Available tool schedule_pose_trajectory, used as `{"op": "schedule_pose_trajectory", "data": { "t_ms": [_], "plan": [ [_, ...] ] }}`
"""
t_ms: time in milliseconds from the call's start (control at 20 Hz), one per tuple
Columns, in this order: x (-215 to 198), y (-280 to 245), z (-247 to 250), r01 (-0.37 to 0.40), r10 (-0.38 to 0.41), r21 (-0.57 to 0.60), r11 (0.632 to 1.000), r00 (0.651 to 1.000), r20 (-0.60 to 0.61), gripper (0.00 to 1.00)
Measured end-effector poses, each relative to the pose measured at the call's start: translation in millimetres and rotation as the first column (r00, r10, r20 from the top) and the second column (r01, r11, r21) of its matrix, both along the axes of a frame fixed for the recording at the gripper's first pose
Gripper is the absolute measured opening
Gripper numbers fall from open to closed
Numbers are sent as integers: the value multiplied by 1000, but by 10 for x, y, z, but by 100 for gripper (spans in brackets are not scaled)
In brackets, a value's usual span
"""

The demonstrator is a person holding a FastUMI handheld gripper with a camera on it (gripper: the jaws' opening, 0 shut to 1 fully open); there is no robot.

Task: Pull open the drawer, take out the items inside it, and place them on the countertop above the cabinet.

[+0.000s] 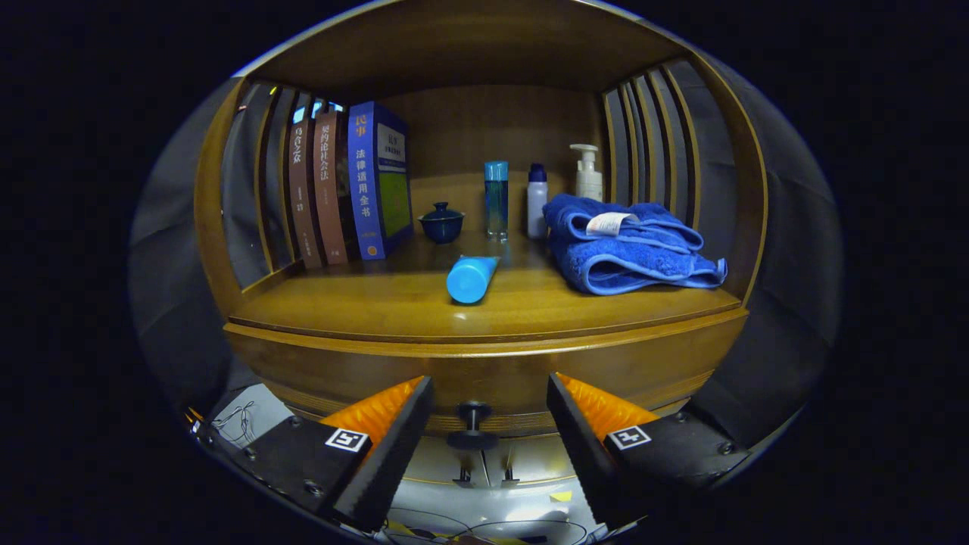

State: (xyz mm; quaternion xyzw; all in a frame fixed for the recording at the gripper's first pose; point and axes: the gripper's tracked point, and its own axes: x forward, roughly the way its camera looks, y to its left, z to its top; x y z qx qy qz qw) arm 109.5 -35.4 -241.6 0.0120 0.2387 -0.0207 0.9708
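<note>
The orange-and-black two-finger tongs (490,424) stand wide open, gripping nothing, their fingers set to either side of the small dark round knob (472,425) on the curved wooden drawer front (378,371). The knob sits in the gap between the fingers, touched by neither, and the drawer looks closed, so its contents cannot be seen.

Taking that knob as landmark: right above it runs the polished wooden surface (394,303) of the cabinet. A light blue plastic tube (471,278) lies on its side there, just above the knob. Further back stand a dark blue lidded ceramic cup (441,222), a tall clear blue bottle (496,200), a white bottle with a dark blue cap (537,200) and a white pump bottle (587,174). Up and to the right of the knob rests a folded blue terry towel (628,253). Up and to the left, a row of upright books (344,185), brown and blue, leans against the slatted wooden side.
</note>
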Motion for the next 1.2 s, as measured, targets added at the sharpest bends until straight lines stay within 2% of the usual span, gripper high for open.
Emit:
{"op": "schedule_pose_trajectory", "data": {
  "t_ms": [200,400,650,900,1200],
  "plan": [
    [-65,43,364,-16,16,-9,1000,998,56,99],
    [-123,71,942,-25,26,-12,1000,988,155,99],
    [-303,120,1670,-35,42,-31,999,963,267,99],
    [-579,209,2355,-48,65,-54,997,920,388,98],
    [-814,251,2674,-63,70,-31,998,896,439,98]
  ]
}}
